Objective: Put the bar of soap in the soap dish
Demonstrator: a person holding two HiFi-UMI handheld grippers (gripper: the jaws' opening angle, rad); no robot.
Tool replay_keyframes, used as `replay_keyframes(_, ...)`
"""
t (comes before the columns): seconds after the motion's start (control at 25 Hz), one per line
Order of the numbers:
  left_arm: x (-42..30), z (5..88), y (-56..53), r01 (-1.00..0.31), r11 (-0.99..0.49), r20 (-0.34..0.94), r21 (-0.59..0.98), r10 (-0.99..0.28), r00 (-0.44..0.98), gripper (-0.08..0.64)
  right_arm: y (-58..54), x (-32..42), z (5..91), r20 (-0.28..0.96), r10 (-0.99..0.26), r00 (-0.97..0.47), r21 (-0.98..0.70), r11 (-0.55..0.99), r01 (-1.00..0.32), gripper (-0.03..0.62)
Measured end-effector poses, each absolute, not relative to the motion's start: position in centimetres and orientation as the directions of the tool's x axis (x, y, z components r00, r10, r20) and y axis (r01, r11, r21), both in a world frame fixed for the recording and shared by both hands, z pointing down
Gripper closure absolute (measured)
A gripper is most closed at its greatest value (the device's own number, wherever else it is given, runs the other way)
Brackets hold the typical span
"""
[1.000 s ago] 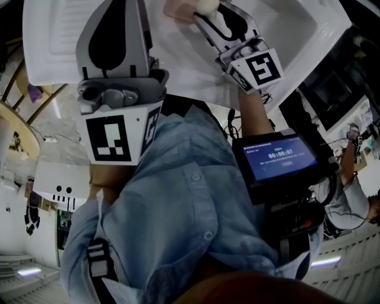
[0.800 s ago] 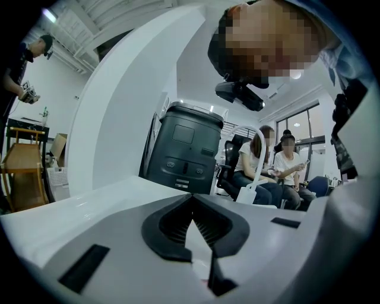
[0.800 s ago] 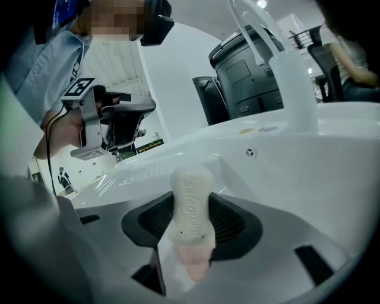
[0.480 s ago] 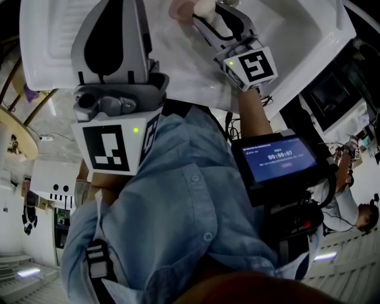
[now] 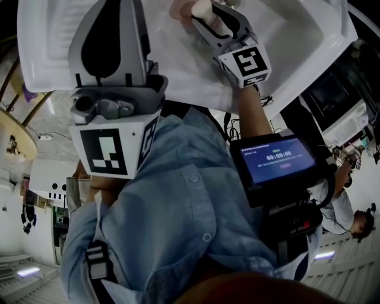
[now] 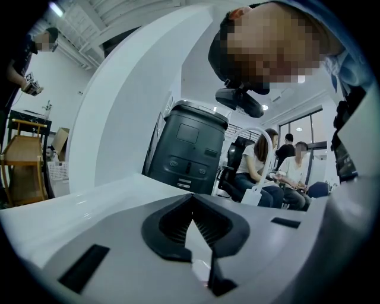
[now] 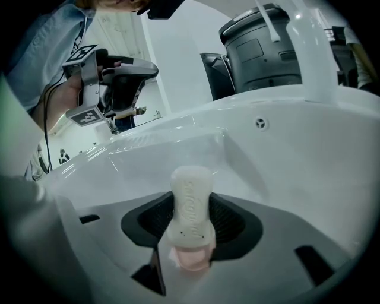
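Note:
A cream bar of soap (image 7: 190,208) stands on end between the jaws of my right gripper (image 7: 187,256), which is shut on it. Something pink (image 7: 190,261) shows just under the soap; I cannot tell whether the two touch. In the head view the right gripper (image 5: 200,16) reaches over the white sink (image 5: 297,35) at the top edge, with the soap (image 5: 200,7) beside a pink soap dish (image 5: 180,8) that the frame cuts off. My left gripper (image 6: 202,276) is raised at the sink's left side, shut, with nothing between its fingers.
The sink basin (image 7: 309,154) has a white faucet (image 7: 312,53) at its back rim. A lit screen (image 5: 278,159) hangs at the person's chest. A dark grey machine (image 6: 187,148) and seated people (image 6: 279,172) are beyond the sink.
The right gripper has shifted a little up and left with the soap, toward the pink dish. The left gripper has barely moved.

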State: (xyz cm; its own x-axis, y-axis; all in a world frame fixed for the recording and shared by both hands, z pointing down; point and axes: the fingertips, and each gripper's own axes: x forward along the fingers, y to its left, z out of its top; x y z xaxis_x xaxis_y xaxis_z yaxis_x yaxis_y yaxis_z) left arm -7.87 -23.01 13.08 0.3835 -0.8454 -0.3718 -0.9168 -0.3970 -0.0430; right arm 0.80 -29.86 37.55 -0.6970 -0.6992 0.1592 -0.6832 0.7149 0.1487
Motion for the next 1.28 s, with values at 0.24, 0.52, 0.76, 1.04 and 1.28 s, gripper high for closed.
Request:
replay_keyframes(0.24,-7.8,13.3,-22.9,-0.918,-0.394,-0.362,-0.042,-0.851,0.382,0.552,-30.1,0.5,38.5,0.203,-0.694,-0.69,0.162,0.719,-0.676,0.396)
replay_keyframes(0.52,-7.8,13.4,-22.6,-0.919,-0.391,-0.359,-0.039,-0.853,0.379,0.552,-30.5,0.0,40.0,0.258,-0.679,-0.687,0.153,0.731,-0.665,0.396)
replay_keyframes(0.76,-7.6,13.4,-22.4,-0.918,-0.395,-0.37,-0.04,-0.847,0.381,0.552,-30.7,0.0,40.4,0.278,-0.681,-0.678,0.17,0.729,-0.663,0.394)
replay_keyframes(1.04,-7.7,13.4,-22.8,-0.916,-0.398,-0.36,-0.04,-0.85,0.385,0.552,-30.7,-0.1,40.8,0.282,-0.67,-0.687,0.164,0.739,-0.654,0.39)
replay_keyframes(1.28,-7.7,14.4,-23.3,-0.917,-0.399,-0.344,-0.03,-0.857,0.384,0.552,-30.4,0.4,39.2,0.237,-0.68,-0.694,0.15,0.731,-0.665,0.39)
